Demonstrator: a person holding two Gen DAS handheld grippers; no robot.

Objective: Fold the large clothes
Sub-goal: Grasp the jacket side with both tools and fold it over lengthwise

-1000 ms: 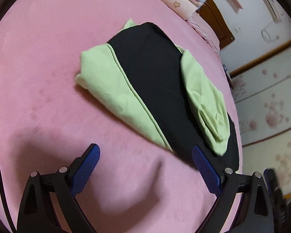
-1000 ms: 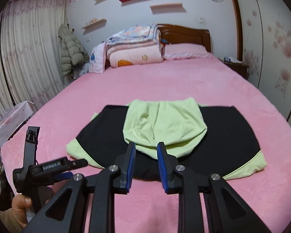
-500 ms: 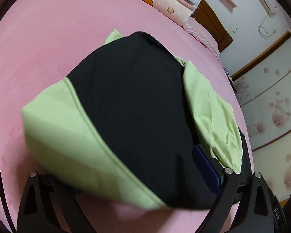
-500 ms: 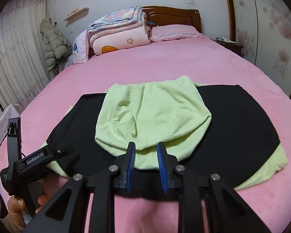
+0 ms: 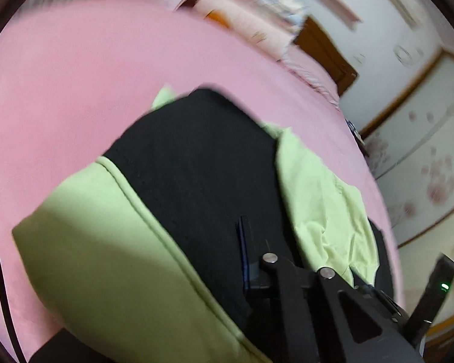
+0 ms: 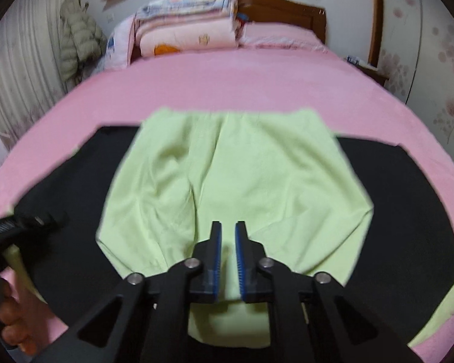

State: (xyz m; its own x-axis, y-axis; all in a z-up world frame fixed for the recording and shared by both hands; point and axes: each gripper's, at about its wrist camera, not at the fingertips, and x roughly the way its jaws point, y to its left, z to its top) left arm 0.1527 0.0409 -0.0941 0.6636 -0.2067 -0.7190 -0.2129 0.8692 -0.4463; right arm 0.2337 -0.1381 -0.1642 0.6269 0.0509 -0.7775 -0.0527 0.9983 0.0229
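Observation:
A black and light-green hooded garment (image 6: 233,181) lies partly folded on the pink bed (image 6: 227,81), its green hood spread on top. In the left wrist view the garment (image 5: 190,181) fills the lower frame; my left gripper (image 5: 239,254) has closed on its near edge, with the cloth draped over the left finger so only the right finger shows. My right gripper (image 6: 227,251) hovers over the hood's near edge, jaws nearly shut with a narrow gap and nothing in them. The left gripper also shows at the left edge of the right wrist view (image 6: 18,227).
Folded quilts and pillows (image 6: 190,21) are stacked at the headboard. A grey padded jacket (image 6: 78,45) hangs by the curtain at left. A nightstand (image 6: 369,69) stands at the right of the bed. Walls close in on the right.
Both grippers moved in onto the garment. The left jaws went from wide open to closed on the garment's near edge, lifting it. The right gripper advanced over the hood.

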